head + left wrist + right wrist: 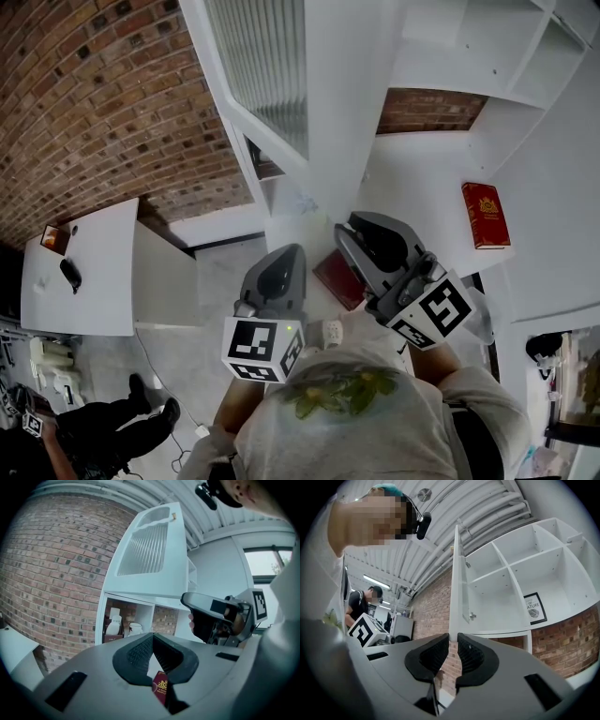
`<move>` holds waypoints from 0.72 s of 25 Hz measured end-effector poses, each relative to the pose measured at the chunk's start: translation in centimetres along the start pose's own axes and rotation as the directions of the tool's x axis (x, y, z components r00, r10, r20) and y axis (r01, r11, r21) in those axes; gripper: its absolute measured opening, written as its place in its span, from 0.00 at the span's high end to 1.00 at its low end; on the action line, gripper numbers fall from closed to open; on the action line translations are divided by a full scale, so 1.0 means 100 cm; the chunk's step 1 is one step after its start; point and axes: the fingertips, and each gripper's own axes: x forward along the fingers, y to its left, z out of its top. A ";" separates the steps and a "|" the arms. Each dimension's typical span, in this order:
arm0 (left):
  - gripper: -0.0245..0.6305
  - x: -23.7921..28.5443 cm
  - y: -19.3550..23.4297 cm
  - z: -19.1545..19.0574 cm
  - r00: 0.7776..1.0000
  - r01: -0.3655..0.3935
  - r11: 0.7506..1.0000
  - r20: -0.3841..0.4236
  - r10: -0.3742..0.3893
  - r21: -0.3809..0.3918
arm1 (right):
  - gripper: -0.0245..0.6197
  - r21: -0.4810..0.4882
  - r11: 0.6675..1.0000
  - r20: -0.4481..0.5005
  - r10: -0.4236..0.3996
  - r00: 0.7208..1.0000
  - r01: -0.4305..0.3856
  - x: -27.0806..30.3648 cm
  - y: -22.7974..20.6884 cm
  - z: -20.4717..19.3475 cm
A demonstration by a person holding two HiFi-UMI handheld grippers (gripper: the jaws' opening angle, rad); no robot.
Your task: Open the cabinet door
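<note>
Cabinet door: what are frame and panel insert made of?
Cabinet door frame: flat, uniform matte white, probably painted or laminated board. Panel insert: pale, with fine parallel ribs; looks like fluted glass, could be acrylic.

Head view: camera above the person, facing steeply down. The cabinet door (328, 112) lies far, the floor (220, 272) left, the shelf unit (441, 47) right. The left gripper (293, 251) and right gripper (345, 228) are near.

Left gripper view: low and close, tilted up along that gripper's fingers (136, 651) at the door's ribbed front. The brick wall (56, 564) is left, the right gripper on the right.

Right gripper view: tilted up, meets the same door edge-on, very near.

All three views share the door.
</note>
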 end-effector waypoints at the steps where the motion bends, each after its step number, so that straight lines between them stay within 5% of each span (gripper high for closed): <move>1: 0.95 -0.001 0.000 -0.001 1.000 -0.003 1.000 -0.001 0.003 -0.001 | 0.86 -0.005 1.000 0.000 0.005 1.000 -0.005 0.001 0.002 0.000; 18: 0.95 -0.019 0.016 -0.006 0.999 -0.053 0.998 -0.004 0.053 -0.015 | 0.85 -0.017 0.996 0.008 0.092 0.996 -0.092 0.013 0.033 -0.001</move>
